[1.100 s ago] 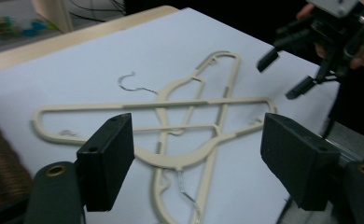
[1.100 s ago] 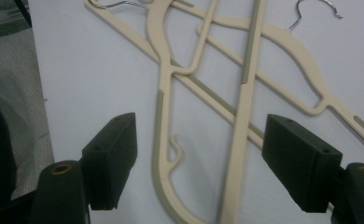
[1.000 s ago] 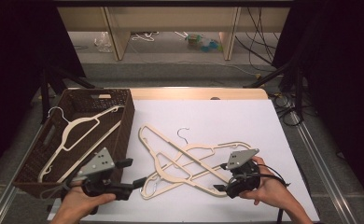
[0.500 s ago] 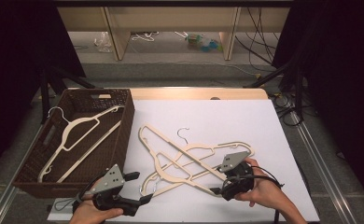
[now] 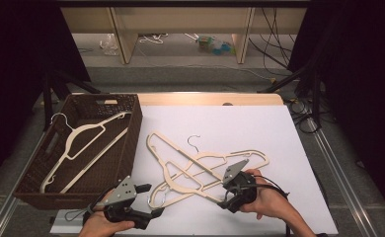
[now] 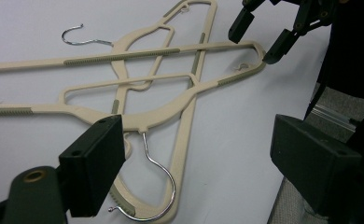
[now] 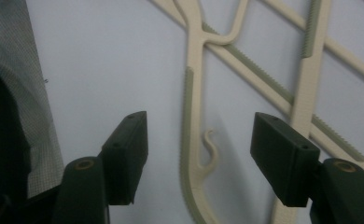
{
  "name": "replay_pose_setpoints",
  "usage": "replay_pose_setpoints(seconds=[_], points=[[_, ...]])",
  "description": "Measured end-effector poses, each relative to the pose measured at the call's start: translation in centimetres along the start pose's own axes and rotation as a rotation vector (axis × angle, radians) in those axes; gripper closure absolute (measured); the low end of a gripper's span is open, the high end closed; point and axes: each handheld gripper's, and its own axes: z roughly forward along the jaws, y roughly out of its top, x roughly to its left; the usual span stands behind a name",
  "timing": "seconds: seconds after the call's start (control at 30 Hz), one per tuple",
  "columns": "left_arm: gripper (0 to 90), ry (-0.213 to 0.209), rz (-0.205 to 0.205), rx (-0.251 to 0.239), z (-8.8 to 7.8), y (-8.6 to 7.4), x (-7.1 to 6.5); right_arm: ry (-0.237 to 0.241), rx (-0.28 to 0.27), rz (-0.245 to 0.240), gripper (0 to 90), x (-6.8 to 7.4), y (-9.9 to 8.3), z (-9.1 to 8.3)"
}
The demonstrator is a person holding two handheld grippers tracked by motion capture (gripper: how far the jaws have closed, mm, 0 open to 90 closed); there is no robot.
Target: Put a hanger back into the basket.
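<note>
Hangers (image 5: 200,168), two beige ones crossed on the white table (image 5: 259,128), lie between my grippers in the high view, with a third hanger (image 5: 84,143) in the brown basket (image 5: 131,133) at nine o'clock from them. There my left gripper (image 5: 153,213) sits at seven o'clock of the pile and my right gripper (image 5: 224,195) at four o'clock, over a hanger's end. In the left gripper view my jaws stand apart, the wire hook (image 6: 159,182) between them untouched. In the right gripper view the jaws, which have just been closing, straddle the hanger's curved end (image 7: 194,154) without pressing it. I judge that lifting one hanger may drag its crossed partner along. The other hook is too blurred to place, and the basket's near wall hides part of its floor.
</note>
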Motion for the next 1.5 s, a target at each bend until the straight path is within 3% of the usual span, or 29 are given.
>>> replay_pose_setpoints(seconds=[0.43,0.47,0.6,0.63,0.7,0.83,0.97,1.07,1.5], points=[[18.0,0.004,-0.003,0.0,0.0,-0.1,0.2,0.046,0.105,-0.002,56.6,0.3,2.0,2.3],[18.0,0.011,0.014,0.018,-0.1,-0.1,0.4,0.051,0.109,-0.003,56.9,0.3,2.1,2.5],[18.0,0.003,-0.007,-0.001,0.0,-0.1,0.2,0.059,0.131,0.005,60.4,0.1,2.6,3.0],[18.0,0.011,0.013,0.019,-0.1,-0.1,0.4,0.058,0.14,0.002,61.4,0.1,2.7,3.1],[18.0,0.002,-0.009,0.001,0.0,-0.1,0.2,0.059,0.151,-0.004,62.8,0.1,2.9,3.3],[18.0,0.006,0.013,0.019,-0.1,-0.1,0.4,0.05,0.179,-0.006,65.4,0.1,3.7,3.9],[18.0,0.0,-0.008,0.0,0.0,-0.1,0.3,0.044,0.203,-0.016,67.8,-0.1,4.4,4.3],[18.0,-0.008,-0.007,0.0,0.1,-0.1,0.4,0.027,0.23,-0.053,70.7,-0.3,4.6,4.4],[18.1,-0.007,-0.01,0.008,0.2,-0.1,0.5,0.014,0.266,-0.059,75.9,-0.3,5.0,4.6]])
